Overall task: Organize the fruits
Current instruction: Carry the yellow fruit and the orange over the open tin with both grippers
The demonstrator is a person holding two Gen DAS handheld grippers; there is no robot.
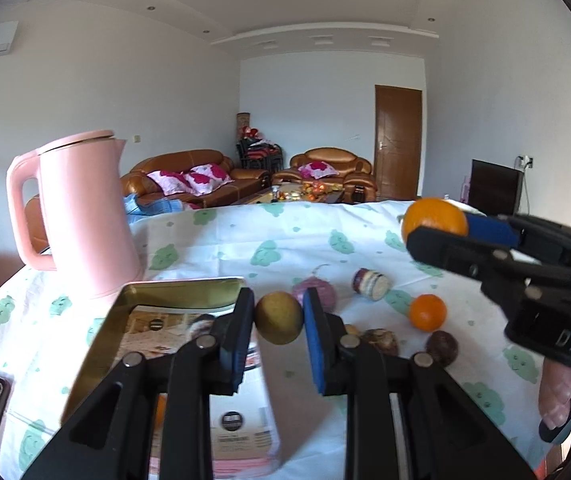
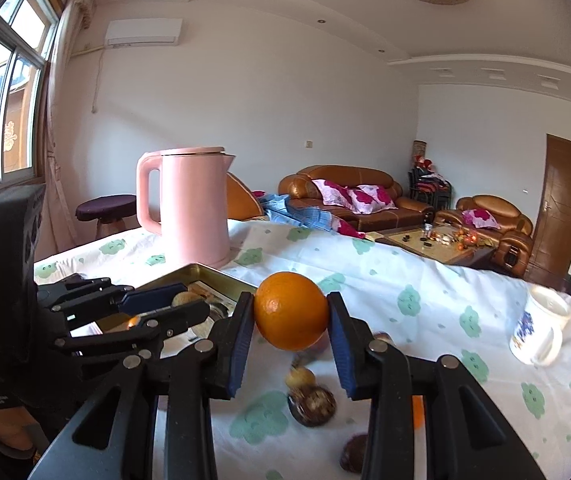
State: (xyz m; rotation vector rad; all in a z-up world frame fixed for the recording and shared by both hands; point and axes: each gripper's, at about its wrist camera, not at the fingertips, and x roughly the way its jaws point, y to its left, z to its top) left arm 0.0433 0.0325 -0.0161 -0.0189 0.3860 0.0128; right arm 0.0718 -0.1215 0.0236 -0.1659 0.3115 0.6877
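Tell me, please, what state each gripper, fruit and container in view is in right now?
left gripper: shut on the yellow-green fruit, lifted above the table.
right gripper: shut on the large orange, held in the air.
small orange: loose on the tablecloth.
gold tray: open-topped, lying flat.
pink kettle: upright, lid closed.
small jar: tipped on its side.
white mug: leaning, not upright.

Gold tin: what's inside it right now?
The gold tin holds printed paper; a glimpse of orange shows low between the left gripper's fingers. The rest is covered by that gripper.
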